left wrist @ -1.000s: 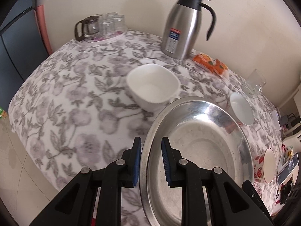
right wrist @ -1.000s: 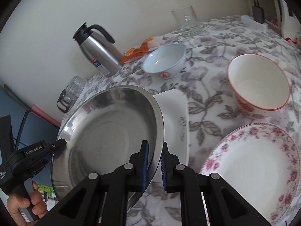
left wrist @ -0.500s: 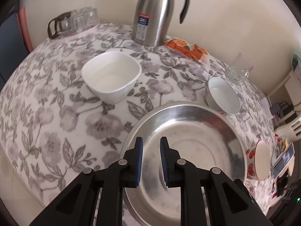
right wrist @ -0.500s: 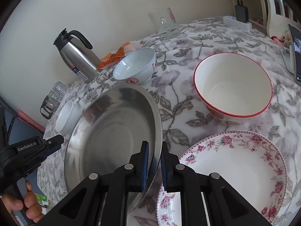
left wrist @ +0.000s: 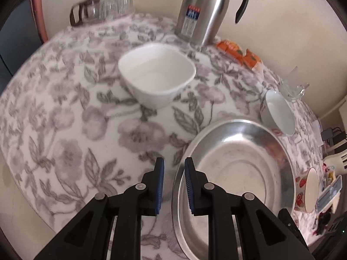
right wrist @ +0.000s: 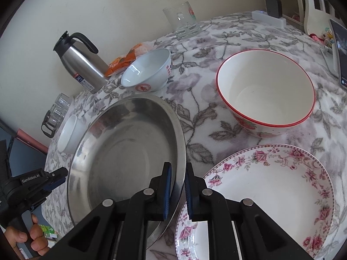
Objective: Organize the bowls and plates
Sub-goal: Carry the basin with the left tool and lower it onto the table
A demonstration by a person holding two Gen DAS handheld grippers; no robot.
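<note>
The steel basin [right wrist: 128, 151] is pinched at its rim by the right gripper [right wrist: 177, 186], beside the floral plate [right wrist: 266, 195] at four o'clock. The rim is straddled, not pressed, by the left gripper [left wrist: 173, 182], its jaws slightly spread.

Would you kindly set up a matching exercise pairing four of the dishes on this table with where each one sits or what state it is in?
Things:
1. steel basin
2. floral plate
3. red-rimmed bowl
4. square white bowl

Places or states:
A. stands in front of the steel thermos jug
B. rim pinched in the right claw
C. lies flat, just right of the right claw
D. stands beyond the floral plate, toward the glass mug

Pairs: 1-B, 2-C, 3-D, 4-A
</note>
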